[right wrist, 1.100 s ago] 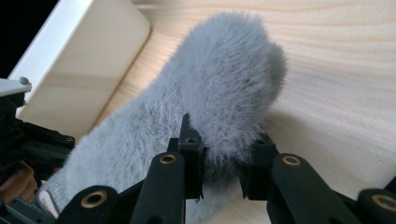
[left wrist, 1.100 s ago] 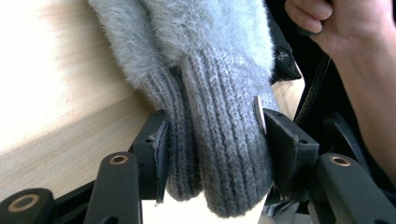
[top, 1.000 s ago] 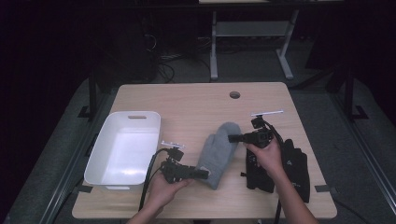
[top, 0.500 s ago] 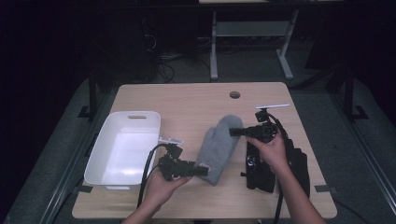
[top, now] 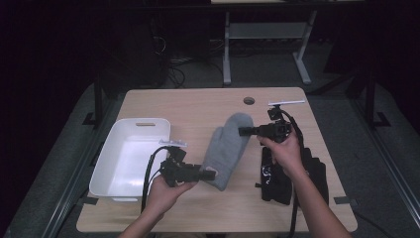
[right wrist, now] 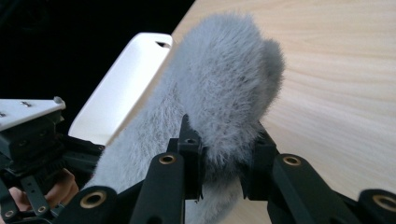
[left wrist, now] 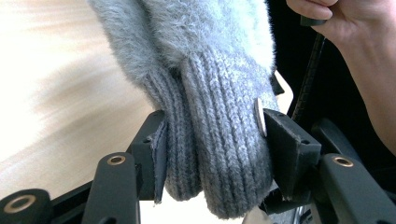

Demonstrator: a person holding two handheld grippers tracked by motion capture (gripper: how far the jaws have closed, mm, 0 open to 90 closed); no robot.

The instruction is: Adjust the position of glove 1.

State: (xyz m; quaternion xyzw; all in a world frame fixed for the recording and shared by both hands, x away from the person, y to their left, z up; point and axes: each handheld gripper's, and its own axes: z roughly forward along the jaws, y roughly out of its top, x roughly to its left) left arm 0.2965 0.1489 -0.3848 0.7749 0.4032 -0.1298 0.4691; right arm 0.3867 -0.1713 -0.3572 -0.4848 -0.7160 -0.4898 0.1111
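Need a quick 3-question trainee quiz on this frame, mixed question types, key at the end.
1. True or false: the fuzzy grey knitted mitten is gripped at both ends, one hand-held gripper on each end.
2. Which end does the left hand-held gripper clamp? A) the ribbed cuff B) the fuzzy tip C) nothing
3. Fill in: the white rectangular plastic bin sits on the light wooden table on the person's ____ side.

Key
1. True: the right hand-held gripper pinches the fuzzy tip, the left one the cuff.
2. A.
3. Left. The black fabric items lie at the right, under the right forearm.
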